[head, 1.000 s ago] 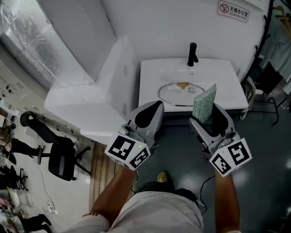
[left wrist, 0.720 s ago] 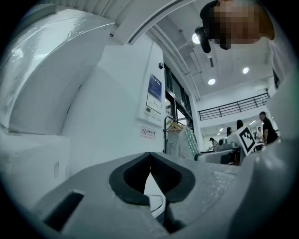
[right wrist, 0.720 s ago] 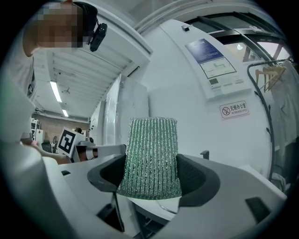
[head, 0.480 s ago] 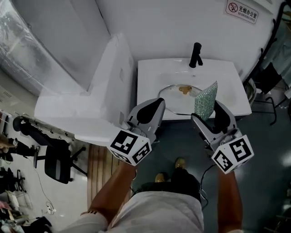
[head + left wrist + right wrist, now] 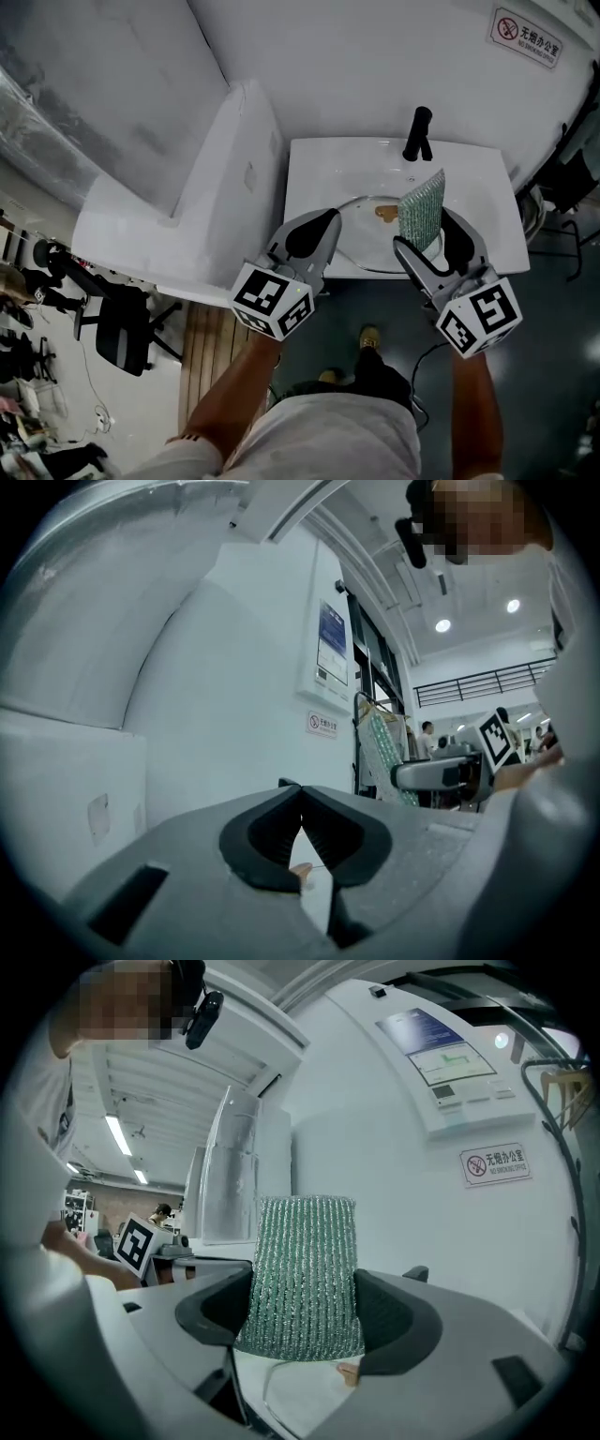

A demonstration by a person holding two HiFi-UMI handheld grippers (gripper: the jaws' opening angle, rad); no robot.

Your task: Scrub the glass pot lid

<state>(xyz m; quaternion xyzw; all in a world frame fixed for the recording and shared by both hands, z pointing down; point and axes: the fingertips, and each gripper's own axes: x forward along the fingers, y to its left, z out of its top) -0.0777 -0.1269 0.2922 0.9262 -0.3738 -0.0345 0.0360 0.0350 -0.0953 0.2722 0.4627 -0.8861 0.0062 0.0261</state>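
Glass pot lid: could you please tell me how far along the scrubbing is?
Done: the right tongs grip the green scrub pad. In hand: the pad is held upright at the front of the sink. Left: the lid lies in the basin, apparently unscrubbed; the left tongs are shut, empty.

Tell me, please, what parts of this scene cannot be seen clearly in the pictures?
- Head view: the left gripper and right gripper hide parts of the glass pot lid.
- Head view: the print on the wall sign is too small to read.
- Right gripper view: the scrub pad covers most of the lid.
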